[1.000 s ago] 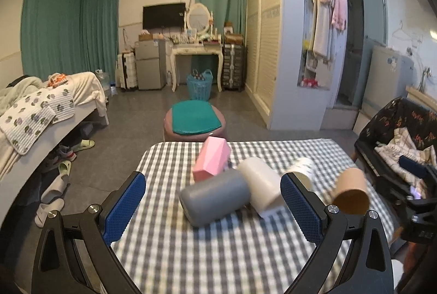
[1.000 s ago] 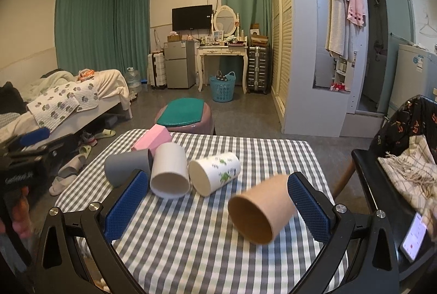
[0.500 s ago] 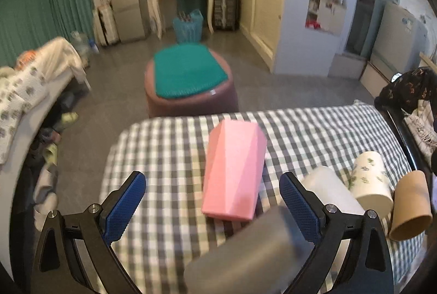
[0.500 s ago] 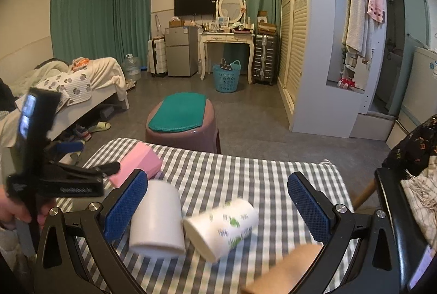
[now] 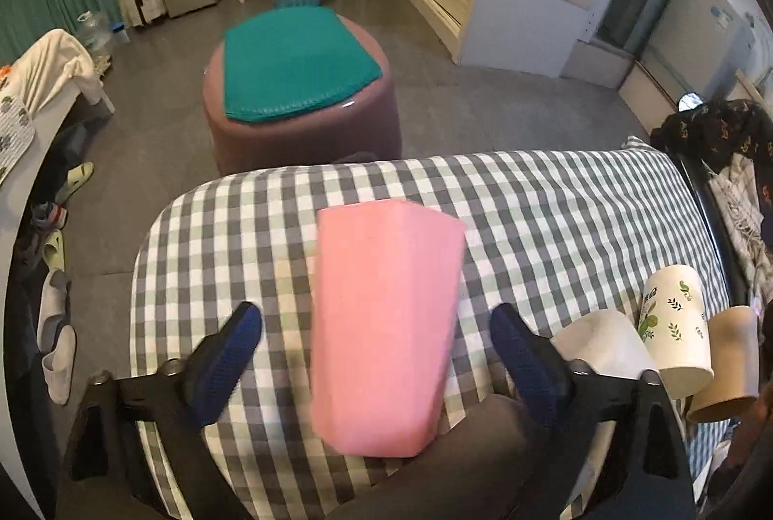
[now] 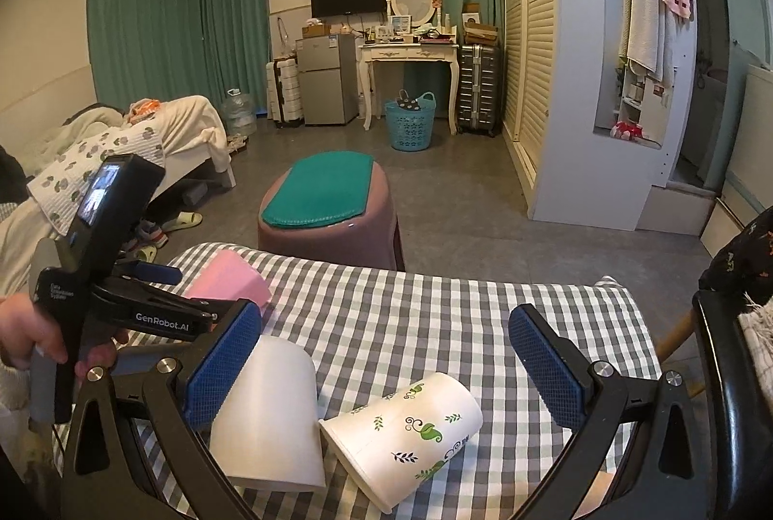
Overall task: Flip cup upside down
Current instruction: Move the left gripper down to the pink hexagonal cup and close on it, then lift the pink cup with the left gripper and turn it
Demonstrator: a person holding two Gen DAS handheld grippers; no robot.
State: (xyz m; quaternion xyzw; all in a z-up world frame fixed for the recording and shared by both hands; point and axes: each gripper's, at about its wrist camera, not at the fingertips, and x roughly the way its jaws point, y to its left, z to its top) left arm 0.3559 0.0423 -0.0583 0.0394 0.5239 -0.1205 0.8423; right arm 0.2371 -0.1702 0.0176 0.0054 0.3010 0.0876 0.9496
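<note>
A pink faceted cup (image 5: 386,322) lies on its side on the checked tablecloth (image 5: 555,206). My left gripper (image 5: 377,327) is open, its blue pads on either side of the pink cup, apart from it. A grey cup (image 5: 483,462) lies just below it. A white cup (image 5: 604,341), a leaf-print cup (image 5: 676,327) and a tan cup (image 5: 724,370) lie on their sides at the right. My right gripper (image 6: 386,351) is open and empty above the white cup (image 6: 270,414) and leaf-print cup (image 6: 406,428). It sees the pink cup (image 6: 227,281) and the left gripper (image 6: 159,278).
A purple stool with a green cushion (image 5: 299,85) stands just beyond the table's far edge. A dark chair with clothes (image 5: 724,143) is at the right. A bed (image 6: 121,133) and slippers lie on the left.
My left gripper has moved forward and down, so the pink cup now sits between its open pads. My right gripper has risen and pulled back slightly; the tan cup has left its view.
</note>
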